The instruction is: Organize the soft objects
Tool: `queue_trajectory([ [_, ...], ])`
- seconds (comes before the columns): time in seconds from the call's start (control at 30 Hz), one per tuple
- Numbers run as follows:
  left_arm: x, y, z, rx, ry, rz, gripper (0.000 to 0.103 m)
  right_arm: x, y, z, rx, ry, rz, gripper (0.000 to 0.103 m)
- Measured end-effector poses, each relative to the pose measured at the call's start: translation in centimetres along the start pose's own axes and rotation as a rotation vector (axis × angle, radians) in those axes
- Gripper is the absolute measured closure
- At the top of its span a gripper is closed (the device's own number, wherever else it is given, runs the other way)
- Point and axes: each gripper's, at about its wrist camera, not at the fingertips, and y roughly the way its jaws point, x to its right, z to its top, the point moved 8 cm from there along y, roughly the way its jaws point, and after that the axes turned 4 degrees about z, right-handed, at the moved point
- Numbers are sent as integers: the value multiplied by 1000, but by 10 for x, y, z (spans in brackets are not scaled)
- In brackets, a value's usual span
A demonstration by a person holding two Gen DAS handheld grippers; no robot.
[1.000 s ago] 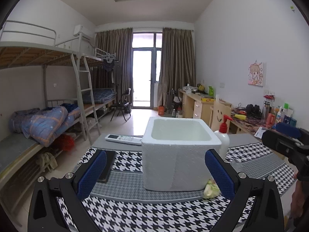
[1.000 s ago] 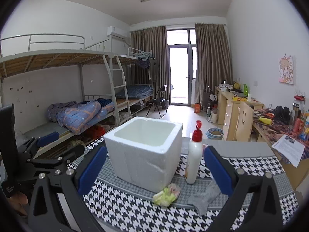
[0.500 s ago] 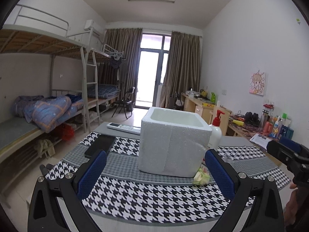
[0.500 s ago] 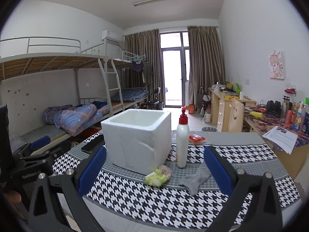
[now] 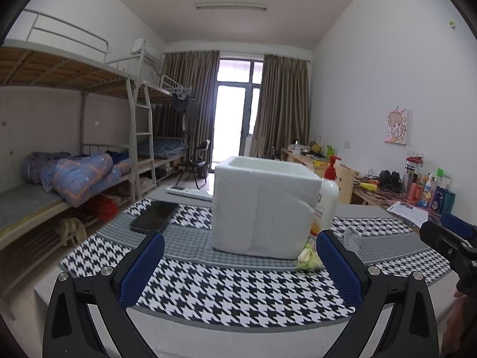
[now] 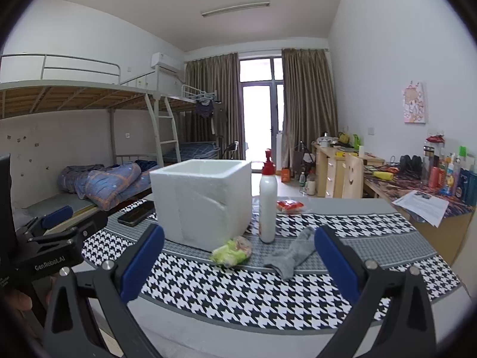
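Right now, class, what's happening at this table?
A person holds two grippers, the left and right, both open and empty, short of the table's near edge. Nothing has been picked up. A grey sock and a green-yellow soft lump lie on the checked cloth in front of the foam box, beside a pump bottle.

Both grippers now sit lower and farther back from the worktop (image 6: 342, 205) than a second ago. From the left gripper (image 5: 240, 265), the foam box (image 5: 262, 205) shows its side rather than its opening; from the right gripper (image 6: 238, 262), the red packet (image 6: 289, 205) now shows beyond the pump bottle (image 6: 267, 203).
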Motion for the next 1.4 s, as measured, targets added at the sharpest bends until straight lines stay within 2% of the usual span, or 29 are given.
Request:
queue_trajectory([
  [0.27, 6, 9, -25, -36, 10, -22, 1, 6, 5, -18, -18, -7, -7, 1],
  [0.63, 30, 30, -28, -86, 56, -78, 1, 20, 28, -27, -78, 26, -22, 1],
  [0.9, 45, 57, -26, -162, 87, -134, 1, 37, 50, -32, -141, 44, -51, 1],
  [1.23, 69, 93, -32, -273, 158, -164, 1, 54, 75, -40, -234, 84, -59, 1],
  [1.4, 78, 104, -39, -304, 177, -181, 1, 65, 83, -42, -262, 115, -63, 1],
])
